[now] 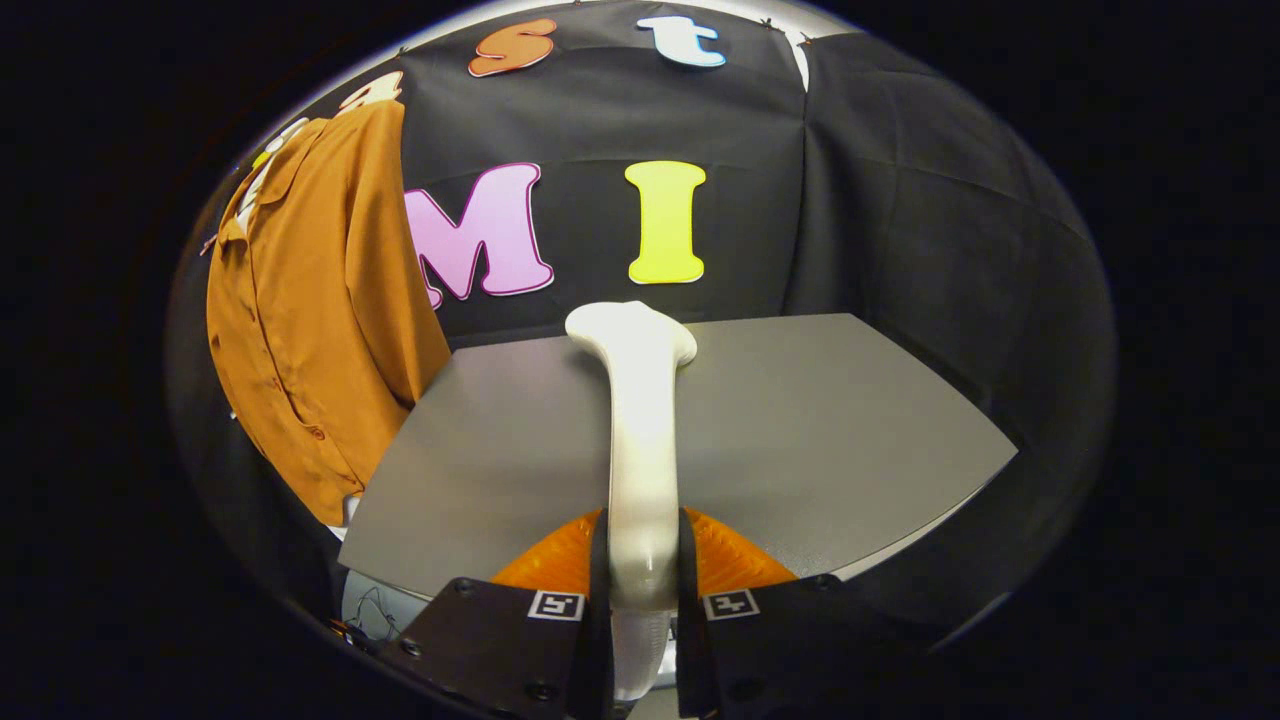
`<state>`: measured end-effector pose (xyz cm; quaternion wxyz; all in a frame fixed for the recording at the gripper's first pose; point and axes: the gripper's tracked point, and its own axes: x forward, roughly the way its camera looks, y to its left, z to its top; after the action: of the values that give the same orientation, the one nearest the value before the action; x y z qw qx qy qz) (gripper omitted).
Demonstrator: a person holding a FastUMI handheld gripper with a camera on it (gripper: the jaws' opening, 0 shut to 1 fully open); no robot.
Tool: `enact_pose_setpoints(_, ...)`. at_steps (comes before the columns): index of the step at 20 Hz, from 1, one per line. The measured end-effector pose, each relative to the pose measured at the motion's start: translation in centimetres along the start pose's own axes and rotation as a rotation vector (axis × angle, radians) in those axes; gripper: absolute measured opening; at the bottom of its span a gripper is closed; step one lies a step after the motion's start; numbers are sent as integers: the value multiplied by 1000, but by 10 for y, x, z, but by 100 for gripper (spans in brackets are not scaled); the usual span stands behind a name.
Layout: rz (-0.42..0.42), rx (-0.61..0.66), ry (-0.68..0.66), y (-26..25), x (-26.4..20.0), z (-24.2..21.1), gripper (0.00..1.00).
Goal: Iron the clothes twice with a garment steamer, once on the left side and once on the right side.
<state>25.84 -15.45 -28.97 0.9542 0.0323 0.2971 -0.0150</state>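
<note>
A white garment steamer (640, 440) runs forward from between my fingers, its flared head pointing at the back wall above the table. My gripper (642, 575) is shut on the steamer's handle, with both fingers pressing its sides. An orange-brown button-up shirt (310, 320) hangs on the wall, off to the left of the steamer head and beyond the table's left corner. The steamer head is well apart from the shirt.
A grey table (820, 430) spreads under and beyond the steamer. Black cloth wall stands behind and to the right. Some wires and pale equipment (375, 605) show below the table's near left edge.
</note>
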Motion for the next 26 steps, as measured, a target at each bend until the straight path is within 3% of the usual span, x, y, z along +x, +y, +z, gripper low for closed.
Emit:
enact_pose_setpoints(3, -6, -9, -103, 6, -25, 23, 28)
enact_pose_setpoints(10, -5, 15, -461, 42, -142, 96, 28)
enact_pose_setpoints(13, -13, 34, -515, 68, -180, 99, 28)
enact_pose_setpoints(18, 61, 6, -568, 134, -213, 109, 28)
enact_pose_setpoints(26, 147, -55, -560, 230, -208, 115, 28)
